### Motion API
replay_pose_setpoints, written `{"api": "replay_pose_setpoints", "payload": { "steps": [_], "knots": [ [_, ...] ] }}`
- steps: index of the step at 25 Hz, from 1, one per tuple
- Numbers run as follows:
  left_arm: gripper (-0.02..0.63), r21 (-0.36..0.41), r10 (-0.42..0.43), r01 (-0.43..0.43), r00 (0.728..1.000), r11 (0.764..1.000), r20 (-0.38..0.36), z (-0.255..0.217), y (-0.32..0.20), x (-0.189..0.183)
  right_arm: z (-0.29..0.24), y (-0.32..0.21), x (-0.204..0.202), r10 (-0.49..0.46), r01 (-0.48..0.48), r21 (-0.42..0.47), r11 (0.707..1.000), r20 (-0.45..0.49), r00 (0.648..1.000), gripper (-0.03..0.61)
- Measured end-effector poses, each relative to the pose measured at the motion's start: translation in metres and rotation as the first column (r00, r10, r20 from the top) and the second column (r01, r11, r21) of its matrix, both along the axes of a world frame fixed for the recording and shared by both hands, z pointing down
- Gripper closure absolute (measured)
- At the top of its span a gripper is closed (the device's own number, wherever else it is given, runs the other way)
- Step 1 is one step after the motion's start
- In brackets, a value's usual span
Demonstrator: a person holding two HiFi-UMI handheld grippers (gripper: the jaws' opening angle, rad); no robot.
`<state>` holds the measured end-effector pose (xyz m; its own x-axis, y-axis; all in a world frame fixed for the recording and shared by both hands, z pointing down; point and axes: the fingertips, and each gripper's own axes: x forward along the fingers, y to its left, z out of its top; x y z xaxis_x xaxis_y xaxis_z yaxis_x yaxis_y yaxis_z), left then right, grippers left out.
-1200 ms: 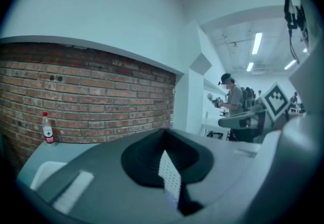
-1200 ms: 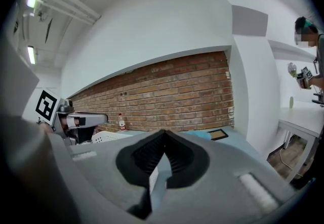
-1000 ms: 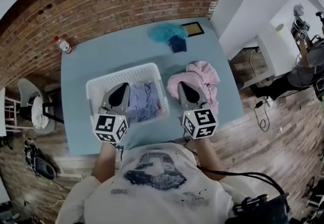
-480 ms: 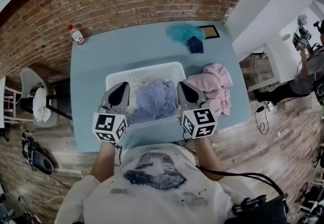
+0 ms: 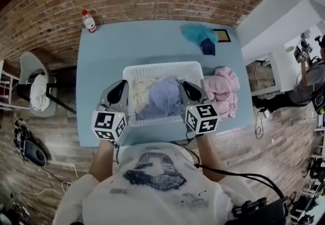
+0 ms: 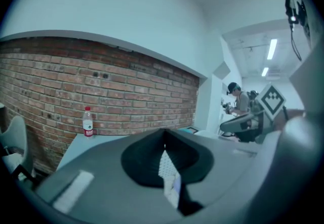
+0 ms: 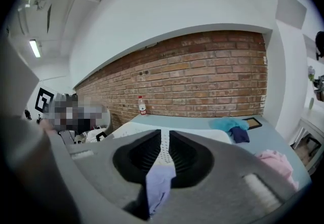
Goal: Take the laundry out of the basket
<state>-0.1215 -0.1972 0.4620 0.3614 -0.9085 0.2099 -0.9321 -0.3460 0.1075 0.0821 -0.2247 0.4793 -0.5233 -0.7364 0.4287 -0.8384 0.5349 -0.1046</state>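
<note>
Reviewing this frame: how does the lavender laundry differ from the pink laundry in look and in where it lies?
Colour: the lavender laundry is pale purple, while the pink laundry is light pink. Place: the lavender laundry lies inside the white basket, next to a cream piece. The pink laundry lies outside it on the blue table, just right of the basket and near the table's right edge. Both are crumpled, unfolded heaps.

The plastic basket [image 5: 167, 70] is perforated, the cloth laundry [image 5: 162, 100] soft and matt.
</note>
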Motion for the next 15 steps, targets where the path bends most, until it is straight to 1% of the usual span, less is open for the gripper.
{"api": "replay_pose_setpoints", "payload": {
  "steps": [3, 7, 9, 10, 12, 13, 15],
  "knots": [
    [0.623, 0.001, -0.008, 0.008, 1.000, 1.000, 0.014, 0.003, 0.004, -0.017, 0.010, 0.001, -0.013, -0.032, 0.031, -0.030, 0.999, -0.048, 0.998, 0.522],
    [0.623, 0.007, -0.007, 0.007, 1.000, 1.000, 0.021, 0.004, 0.004, -0.032, 0.028, 0.003, -0.026, -0.087, 0.079, -0.114, 0.990, -0.067, 0.994, 0.436],
    [0.623, 0.007, 0.000, 0.000, 1.000, 1.000, 0.019, 0.006, 0.003, -0.036, 0.036, 0.002, -0.030, -0.094, 0.085, -0.154, 0.984, -0.054, 0.994, 0.358],
    [0.623, 0.005, 0.004, -0.004, 1.000, 1.000, 0.019, 0.007, 0.002, -0.038, 0.040, 0.001, -0.032, -0.091, 0.083, -0.173, 0.981, -0.038, 0.995, 0.294],
    [0.623, 0.001, 0.009, -0.009, 1.000, 1.000, 0.017, 0.009, 0.000, -0.044, 0.046, -0.002, -0.038, -0.079, 0.075, -0.209, 0.975, -0.009, 0.997, 0.204],
    [0.623, -0.001, 0.010, -0.010, 1.000, 1.000, 0.015, 0.011, -0.001, -0.047, 0.050, -0.004, -0.040, -0.072, 0.070, -0.224, 0.972, -0.002, 0.997, 0.171],
    [0.623, -0.004, 0.009, -0.009, 1.000, 1.000, 0.009, 0.013, -0.005, -0.053, 0.056, -0.008, -0.046, -0.060, 0.062, -0.251, 0.966, 0.014, 0.998, 0.133]
  ]
}}
